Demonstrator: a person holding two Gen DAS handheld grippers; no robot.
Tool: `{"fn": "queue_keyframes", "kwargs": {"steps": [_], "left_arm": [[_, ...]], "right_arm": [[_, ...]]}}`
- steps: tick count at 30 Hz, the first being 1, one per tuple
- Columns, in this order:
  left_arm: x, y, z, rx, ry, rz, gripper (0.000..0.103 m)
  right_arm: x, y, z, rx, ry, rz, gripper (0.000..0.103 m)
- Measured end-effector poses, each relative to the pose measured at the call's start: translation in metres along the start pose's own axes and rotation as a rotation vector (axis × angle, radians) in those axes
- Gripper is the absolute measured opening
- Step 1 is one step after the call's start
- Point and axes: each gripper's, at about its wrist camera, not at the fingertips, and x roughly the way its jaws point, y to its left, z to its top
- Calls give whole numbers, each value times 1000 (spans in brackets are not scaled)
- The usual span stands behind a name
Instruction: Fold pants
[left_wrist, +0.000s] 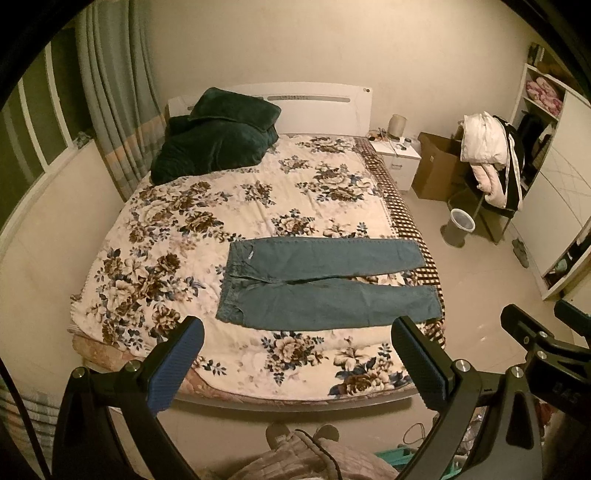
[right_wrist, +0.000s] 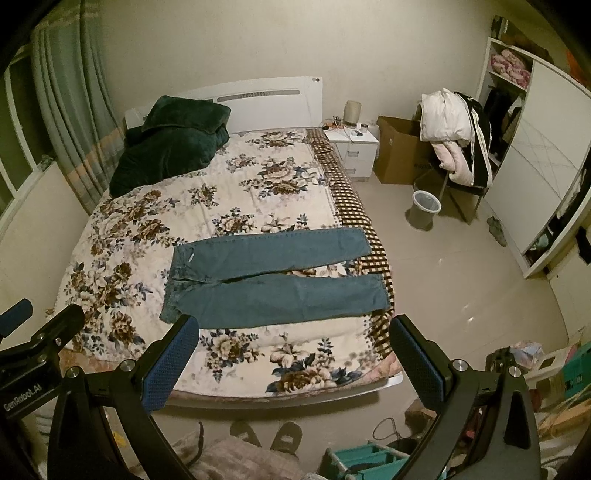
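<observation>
Currently the pants (left_wrist: 325, 286) are lying flat and unfolded on the bed (left_wrist: 229, 206), legs slightly apart and running toward its checkered edge, waistband pointing the opposite way, well apart from the dark green blanket (left_wrist: 214, 136) at the headboard. Nearer than the pants, the left hand-held gripper (left_wrist: 295, 354) and the right hand-held gripper (right_wrist: 293, 352) are both hovering wide open, gripping nothing. Folding is apparently not yet begun; the next move likely calls for pinching the near leg's edge at waistband and hem, then laying it over the far leg.
</observation>
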Motion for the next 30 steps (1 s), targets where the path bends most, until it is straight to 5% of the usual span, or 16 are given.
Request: {"fn": "queue_keyframes", "kwargs": {"steps": [10,16,23,30], "left_arm": [[54,21,13,31,-51,20,103],[131,21,49,46,-72,70,103],[246,4,94,33,-7,113,103],[391,-19,132,8,112,177,103]], "right_arm": [[62,11,-7,75,11,-36,103],[153,0,20,118,-20,-99,103],[309,-41,83,111,34,-116,103],[518,-80,155,41,149,-56,103]]}}
